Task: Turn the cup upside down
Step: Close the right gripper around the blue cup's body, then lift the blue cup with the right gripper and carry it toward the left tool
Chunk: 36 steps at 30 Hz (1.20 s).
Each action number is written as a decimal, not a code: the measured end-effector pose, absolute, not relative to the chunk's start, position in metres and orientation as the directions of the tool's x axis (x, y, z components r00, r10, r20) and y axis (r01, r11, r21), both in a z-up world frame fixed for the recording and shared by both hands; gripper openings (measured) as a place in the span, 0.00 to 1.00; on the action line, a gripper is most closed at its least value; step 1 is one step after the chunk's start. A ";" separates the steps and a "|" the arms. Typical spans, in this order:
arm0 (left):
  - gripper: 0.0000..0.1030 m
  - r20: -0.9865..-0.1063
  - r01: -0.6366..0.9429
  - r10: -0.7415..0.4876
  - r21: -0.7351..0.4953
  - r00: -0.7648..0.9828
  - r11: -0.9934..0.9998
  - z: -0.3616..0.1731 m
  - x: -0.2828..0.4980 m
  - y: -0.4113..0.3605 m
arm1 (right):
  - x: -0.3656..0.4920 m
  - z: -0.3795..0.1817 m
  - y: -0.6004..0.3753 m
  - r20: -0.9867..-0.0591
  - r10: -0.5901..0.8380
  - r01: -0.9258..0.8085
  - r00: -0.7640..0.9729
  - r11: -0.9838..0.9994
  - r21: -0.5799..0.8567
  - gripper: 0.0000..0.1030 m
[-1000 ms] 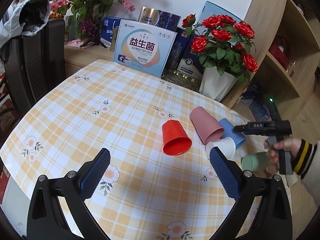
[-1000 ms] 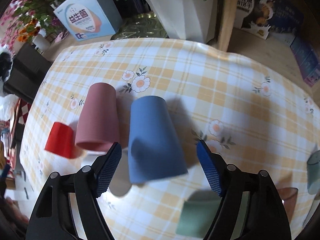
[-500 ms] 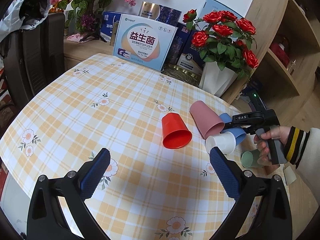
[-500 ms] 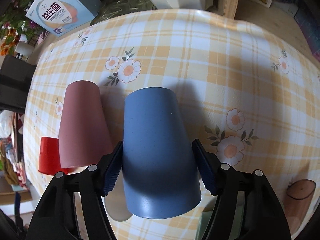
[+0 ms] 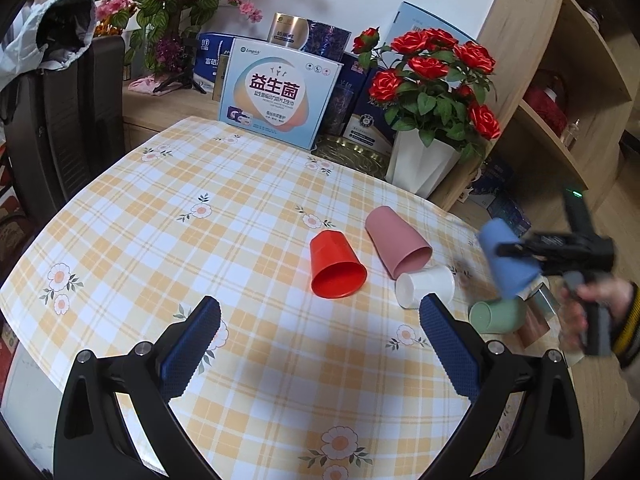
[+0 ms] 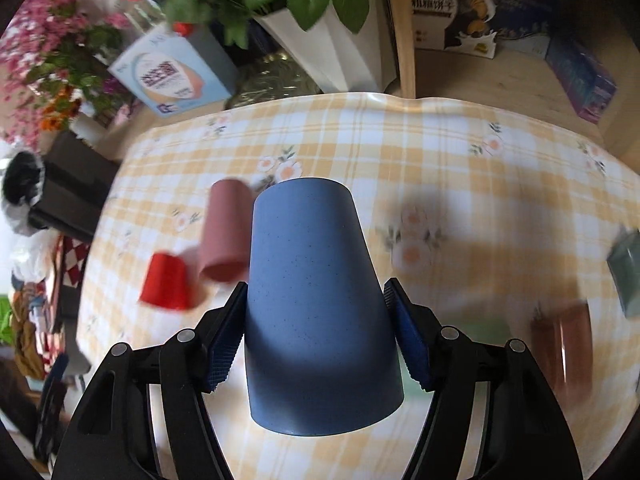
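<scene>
My right gripper [image 6: 316,312] is shut on a blue cup [image 6: 316,304] and holds it off the table, base pointing away from the camera. In the left wrist view the blue cup [image 5: 506,262] hangs tilted above the table's right side in that gripper [image 5: 516,248]. My left gripper [image 5: 318,320] is open and empty above the near table, short of the cups. A red cup [image 5: 336,266], a pink cup [image 5: 394,242], a white cup [image 5: 426,286] and a green cup [image 5: 496,314] lie on their sides on the checked tablecloth [image 5: 180,240].
A white vase of red roses [image 5: 424,164] and product boxes [image 5: 278,94] stand at the table's far edge. A wooden shelf [image 5: 568,80] rises at the right. A black chair [image 5: 60,120] stands at the left. A brownish cup [image 6: 564,344] lies at the right.
My right gripper closed on the blue cup and lifted it off the table, away from the pink and white cups. The left gripper stayed open and barely moved.
</scene>
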<state>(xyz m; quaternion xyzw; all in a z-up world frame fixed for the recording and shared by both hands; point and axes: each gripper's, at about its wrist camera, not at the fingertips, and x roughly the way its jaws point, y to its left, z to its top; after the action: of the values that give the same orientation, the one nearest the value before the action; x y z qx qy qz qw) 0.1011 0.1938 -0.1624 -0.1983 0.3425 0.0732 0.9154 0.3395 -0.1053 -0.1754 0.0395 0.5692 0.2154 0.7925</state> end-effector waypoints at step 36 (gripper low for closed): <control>0.94 -0.734 -0.253 -0.063 -0.312 0.676 0.916 -0.170 0.091 0.150 | 0.174 -0.281 -0.100 -0.864 0.456 -0.069 0.215 0.889 0.452 0.64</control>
<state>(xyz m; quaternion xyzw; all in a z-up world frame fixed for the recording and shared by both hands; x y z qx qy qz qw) 0.0909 0.1502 -0.1699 -0.1982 0.3988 0.0530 0.8938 0.1738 -0.0995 -0.2813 0.1606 0.6024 0.1721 0.7627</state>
